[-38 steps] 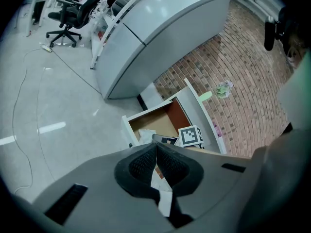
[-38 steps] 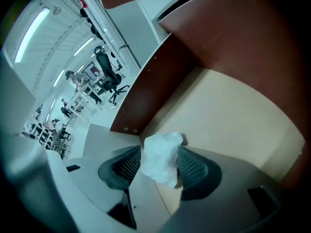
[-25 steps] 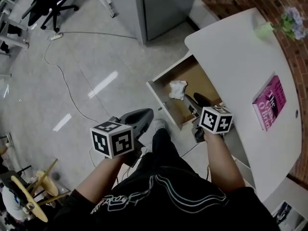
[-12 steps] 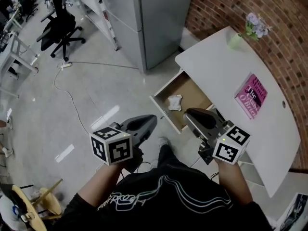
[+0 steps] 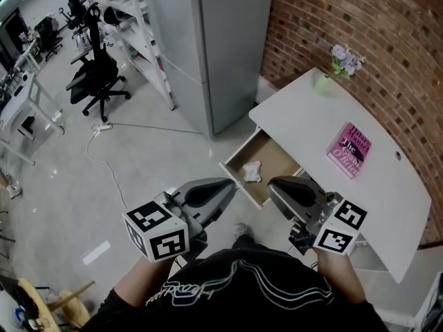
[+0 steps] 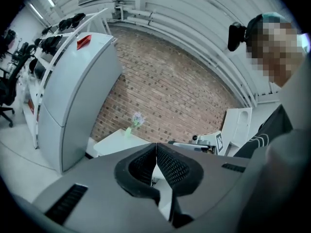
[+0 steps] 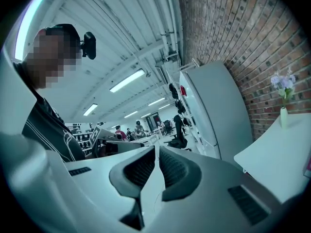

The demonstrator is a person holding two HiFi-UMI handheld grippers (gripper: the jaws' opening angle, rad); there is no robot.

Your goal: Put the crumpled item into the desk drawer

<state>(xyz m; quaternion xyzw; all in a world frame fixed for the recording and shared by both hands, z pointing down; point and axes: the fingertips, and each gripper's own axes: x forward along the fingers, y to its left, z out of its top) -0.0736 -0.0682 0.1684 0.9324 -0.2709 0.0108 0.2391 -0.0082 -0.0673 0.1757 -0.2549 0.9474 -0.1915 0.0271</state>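
The crumpled white item (image 5: 251, 172) lies inside the open desk drawer (image 5: 275, 159), which sticks out from the white desk (image 5: 311, 120). Both grippers hang in front of my body, short of the drawer and above the floor. The left gripper (image 5: 228, 185) points toward the drawer's front corner; in its own view the left gripper (image 6: 156, 152) has its pads pressed together with nothing between them. The right gripper (image 5: 275, 185) sits just right of the drawer front; seen from its own camera, the right gripper (image 7: 157, 154) is shut and empty.
A pink book (image 5: 348, 150) and a small vase of flowers (image 5: 325, 80) sit on the desk. A tall grey cabinet (image 5: 214, 40) stands left of the desk against the brick wall. An office chair (image 5: 100, 75) and a floor cable (image 5: 111, 168) lie farther left.
The right gripper has drawn back from the drawer toward my body. The head view has lifted, taking in more of the room. The crumpled item stays in the drawer.
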